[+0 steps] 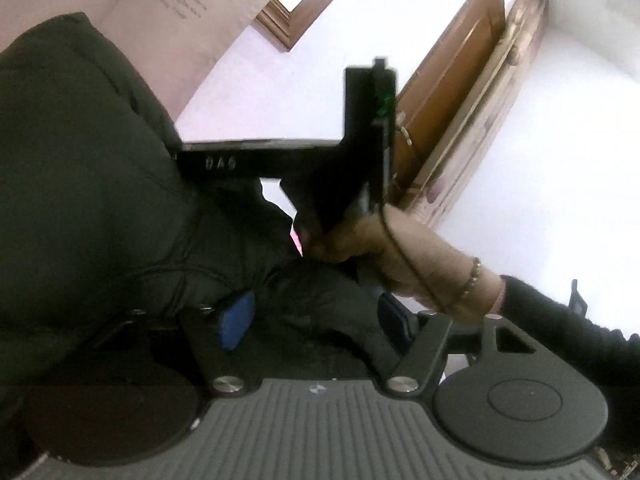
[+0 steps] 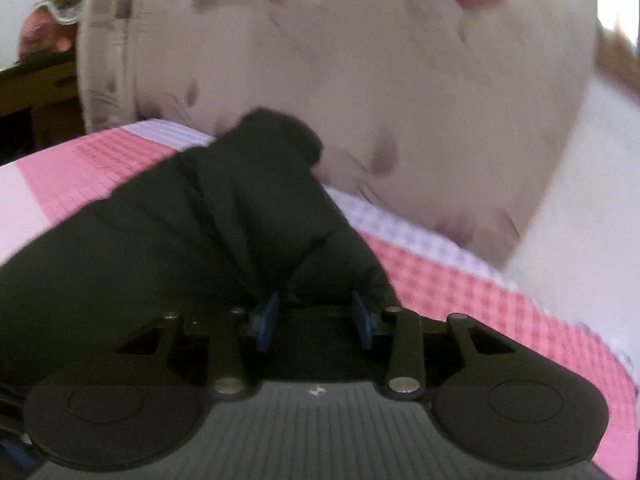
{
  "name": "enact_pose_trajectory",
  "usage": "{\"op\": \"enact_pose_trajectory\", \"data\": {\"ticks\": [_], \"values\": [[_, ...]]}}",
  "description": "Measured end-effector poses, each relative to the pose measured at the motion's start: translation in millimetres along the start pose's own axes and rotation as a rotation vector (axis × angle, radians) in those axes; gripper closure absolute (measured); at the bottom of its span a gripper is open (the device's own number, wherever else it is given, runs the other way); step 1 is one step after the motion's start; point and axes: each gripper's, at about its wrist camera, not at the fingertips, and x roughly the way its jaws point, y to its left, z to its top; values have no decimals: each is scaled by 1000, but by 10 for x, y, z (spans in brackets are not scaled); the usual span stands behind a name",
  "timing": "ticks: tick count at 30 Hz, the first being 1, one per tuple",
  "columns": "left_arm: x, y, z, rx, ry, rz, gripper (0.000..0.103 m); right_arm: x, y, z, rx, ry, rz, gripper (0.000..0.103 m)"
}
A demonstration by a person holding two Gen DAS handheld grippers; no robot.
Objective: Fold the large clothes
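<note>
A dark padded jacket (image 1: pixel 88 184) fills the left half of the left wrist view. My left gripper (image 1: pixel 316 320) has its blue pads (image 1: pixel 236 322) set against a thick bunch of this jacket, shut on it. Beyond it, a hand (image 1: pixel 404 260) with a bracelet holds the black body of the other tool (image 1: pixel 360 148), whose front end disappears into the jacket. In the right wrist view, the jacket (image 2: pixel 208 216) lies humped on the bed. My right gripper (image 2: pixel 314 318) is shut on a pinched fold of it, with creases running into the pads (image 2: pixel 266 320).
A pink and white checked bedspread (image 2: pixel 460 288) lies under the jacket. A beige flowered headboard or cushion (image 2: pixel 360 80) stands right behind it. A wooden frame (image 1: pixel 452 92) and white wall are on the far side. A dark sleeve (image 1: pixel 560 320) crosses at the right.
</note>
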Motion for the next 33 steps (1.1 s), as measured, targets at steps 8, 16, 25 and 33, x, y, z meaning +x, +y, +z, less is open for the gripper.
{"op": "enact_pose_trajectory", "data": {"ticks": [8, 16, 25, 33], "values": [[60, 81, 3, -53, 21, 15, 51, 174, -123, -188, 50, 30, 21, 64], [178, 25, 42, -14, 62, 62, 53, 307, -195, -326, 99, 11, 40, 49], [216, 79, 64, -20, 80, 65, 56, 421, -367, -465, 241, -4, 42, 12], [239, 95, 59, -21, 83, 67, 56, 406, -344, -443, 219, -3, -6, 7]]}}
